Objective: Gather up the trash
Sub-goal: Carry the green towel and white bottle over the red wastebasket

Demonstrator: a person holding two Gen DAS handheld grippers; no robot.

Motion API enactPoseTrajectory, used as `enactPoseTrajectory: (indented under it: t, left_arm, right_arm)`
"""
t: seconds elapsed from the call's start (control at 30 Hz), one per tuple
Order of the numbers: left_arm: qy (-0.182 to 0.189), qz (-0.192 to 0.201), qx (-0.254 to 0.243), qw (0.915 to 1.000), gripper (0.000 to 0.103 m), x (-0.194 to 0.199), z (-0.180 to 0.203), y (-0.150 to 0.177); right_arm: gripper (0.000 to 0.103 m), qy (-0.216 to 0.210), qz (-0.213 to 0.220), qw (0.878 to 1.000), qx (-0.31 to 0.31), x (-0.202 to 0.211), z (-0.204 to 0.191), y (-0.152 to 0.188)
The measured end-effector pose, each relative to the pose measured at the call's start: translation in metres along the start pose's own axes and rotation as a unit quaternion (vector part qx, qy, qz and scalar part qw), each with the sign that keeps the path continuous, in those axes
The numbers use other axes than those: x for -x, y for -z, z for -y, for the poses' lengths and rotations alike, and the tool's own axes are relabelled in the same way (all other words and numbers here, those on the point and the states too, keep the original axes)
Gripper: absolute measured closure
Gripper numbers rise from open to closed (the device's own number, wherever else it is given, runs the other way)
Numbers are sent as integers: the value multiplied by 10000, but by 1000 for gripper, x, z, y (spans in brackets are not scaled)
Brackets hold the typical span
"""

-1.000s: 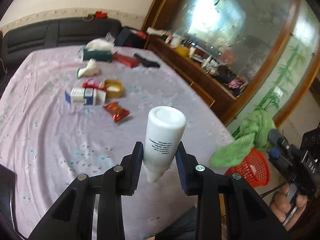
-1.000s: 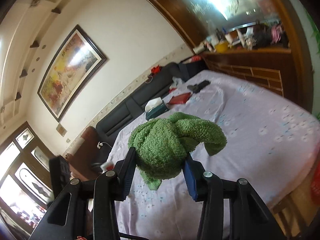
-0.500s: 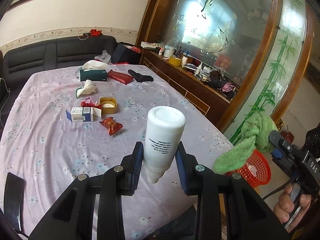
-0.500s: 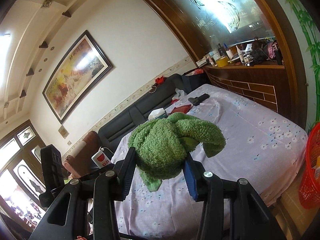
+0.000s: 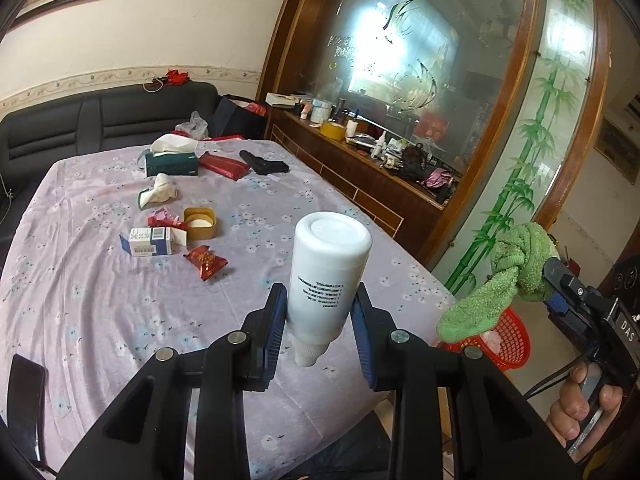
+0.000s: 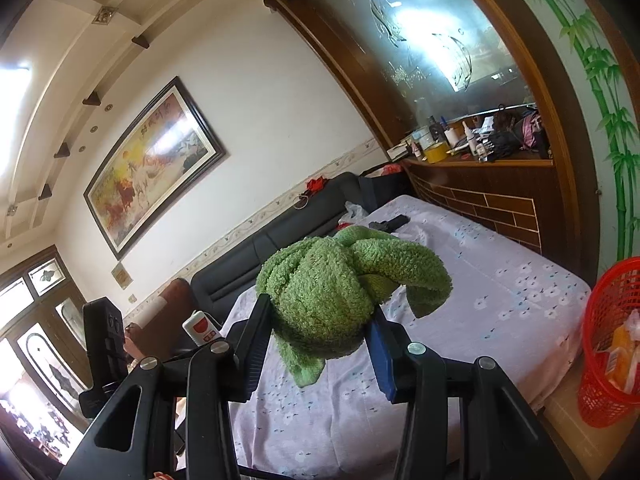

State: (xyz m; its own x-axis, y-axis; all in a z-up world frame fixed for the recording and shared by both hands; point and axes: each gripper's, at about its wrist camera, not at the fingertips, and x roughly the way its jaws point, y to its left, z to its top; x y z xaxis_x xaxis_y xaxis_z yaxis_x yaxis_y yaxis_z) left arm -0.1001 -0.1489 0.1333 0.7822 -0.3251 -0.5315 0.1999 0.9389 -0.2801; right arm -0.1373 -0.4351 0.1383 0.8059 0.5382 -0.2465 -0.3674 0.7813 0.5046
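Two grips carry trash: left gripper (image 5: 320, 320) pinches an inverted white bottle (image 5: 326, 276) at frame centre; right gripper (image 6: 320, 344) clamps a knotted green cloth (image 6: 340, 296). Best release only once each is directly above the red basket (image 6: 608, 344), lower right.

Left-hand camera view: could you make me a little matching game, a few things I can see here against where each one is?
Things:
1. white bottle
2. green cloth
3. red basket
4. tissue box

Places:
A. on the floor beside the table's near corner
B. at the far end of the table
C. clamped upside down in the left gripper
D. clamped in the right gripper, above the basket

Pairs: 1-C, 2-D, 3-A, 4-B
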Motion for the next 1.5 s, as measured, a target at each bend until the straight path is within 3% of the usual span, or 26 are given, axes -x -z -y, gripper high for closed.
enactPoseTrajectory:
  t: [0.33, 0.63, 0.9, 1.23, 1.5]
  left_arm:
    - [363, 10, -218, 9991, 72, 1, 22, -7]
    - [1170, -192, -658, 9908, 72, -11, 75, -13]
    - [1684, -263, -1170, 9784, 72, -34, 135, -16]
    - [2404, -836, -1403, 9568, 72, -90, 201, -20]
    - [2767, -1128, -1622, 9404, 72, -121, 243, -14]
  right_arm:
    - [55, 209, 195, 9996, 37, 18, 0, -3]
    - [54, 704, 602, 9957, 49, 60, 10, -12]
    - [54, 1334, 1031, 9857, -34, 105, 33, -17]
    - [54, 1996, 1231, 9718, -235, 139, 73, -22]
    - [54, 2380, 1284, 9617, -439, 154, 103, -26]
